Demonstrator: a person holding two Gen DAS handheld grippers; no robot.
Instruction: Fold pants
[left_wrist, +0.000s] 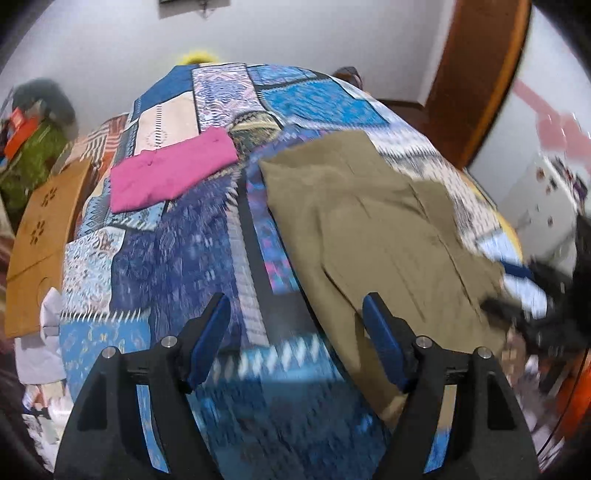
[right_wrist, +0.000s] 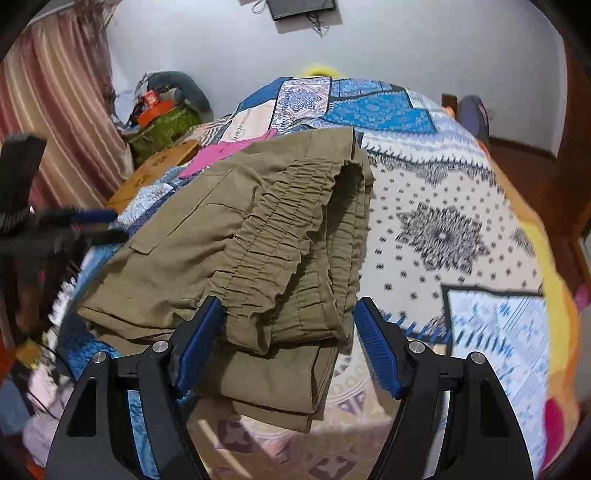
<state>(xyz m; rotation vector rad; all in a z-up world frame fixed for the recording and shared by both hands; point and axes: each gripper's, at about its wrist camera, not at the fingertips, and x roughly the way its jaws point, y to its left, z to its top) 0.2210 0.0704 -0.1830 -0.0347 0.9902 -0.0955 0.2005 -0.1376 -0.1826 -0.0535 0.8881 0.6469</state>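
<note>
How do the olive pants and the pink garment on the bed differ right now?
The olive pants are the larger bundle, loosely folded, with layers and a gathered waistband showing; the pink garment is a smaller, flat, tidy rectangle. The pants lie close to both open grippers, the pink garment farther up the bed. Both rest on the patchwork bedspread, ungripped.

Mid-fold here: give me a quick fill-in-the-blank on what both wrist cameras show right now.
1. The pants are the colour ____.
2. The left gripper is ____, holding nothing.
3. The folded garment beyond the pants is ____.
4. The elastic waistband lies in front of the ____ gripper.

Missing words: khaki; open; pink; right
</note>
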